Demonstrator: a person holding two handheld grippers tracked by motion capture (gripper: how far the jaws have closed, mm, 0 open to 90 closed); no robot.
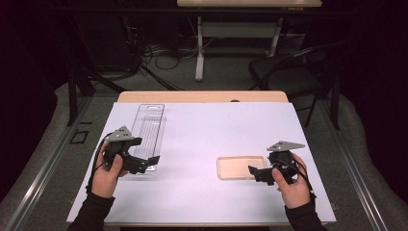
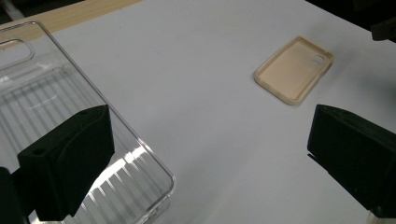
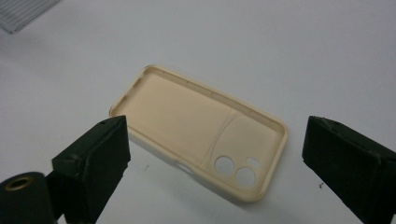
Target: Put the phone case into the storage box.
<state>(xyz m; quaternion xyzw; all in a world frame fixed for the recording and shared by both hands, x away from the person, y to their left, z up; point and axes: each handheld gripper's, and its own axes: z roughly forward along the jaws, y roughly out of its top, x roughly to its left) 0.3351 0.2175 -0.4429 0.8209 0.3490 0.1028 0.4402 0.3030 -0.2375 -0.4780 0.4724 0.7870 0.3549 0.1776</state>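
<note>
my right gripper [image 1: 259,172] hangs with jaws wide just beside the beige phone case [image 1: 240,167], which lies inside-up on the white sheet [image 1: 216,130]. left of the case, my left gripper [image 1: 146,163], also wide, hovers over the near end of the clear plastic tray [image 1: 148,126].

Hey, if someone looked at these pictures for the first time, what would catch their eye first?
Probably the beige phone case, lying hollow side up on the white sheet, right in front of the open right tool. Next, the clear plastic tray at the sheet's left, with the open left tool poised over its near end.
</note>
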